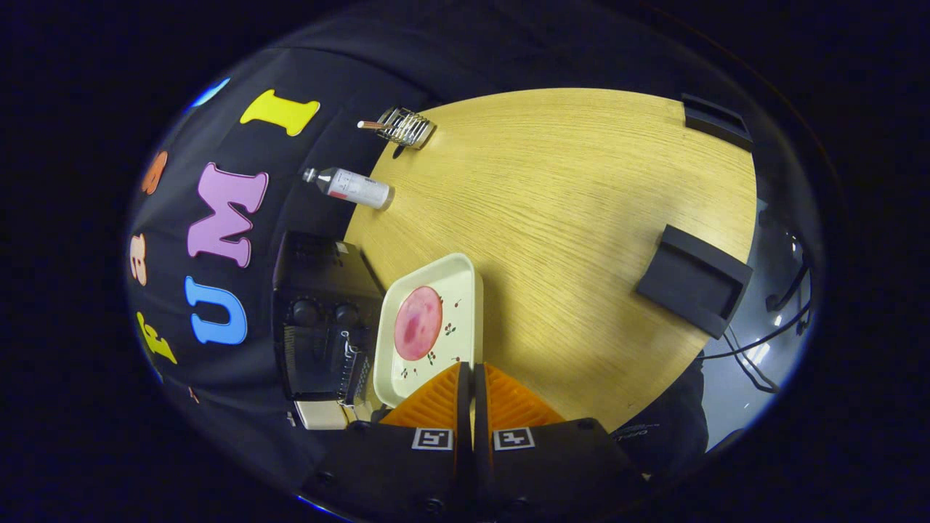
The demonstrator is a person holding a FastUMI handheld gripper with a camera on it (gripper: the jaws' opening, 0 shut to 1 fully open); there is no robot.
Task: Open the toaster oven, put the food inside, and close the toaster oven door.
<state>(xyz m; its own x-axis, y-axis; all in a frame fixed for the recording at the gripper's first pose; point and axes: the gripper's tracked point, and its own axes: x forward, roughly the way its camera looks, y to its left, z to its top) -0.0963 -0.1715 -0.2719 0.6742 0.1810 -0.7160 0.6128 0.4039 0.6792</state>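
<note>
Just ahead of the gripper [466,374], fingers pressed together on nothing, the pink food [418,322] lies on its tray [465,276] beside the toaster oven [323,319]; closed fingers could shove the tray.

My booth's black cloth wall [240,290] beside a pale wood-grain table [567,203], light falling bright across its middle, two black holders [694,289] at its far side, grey floor [734,392] past the table's edge, dark cables [755,341] trailing there
</note>
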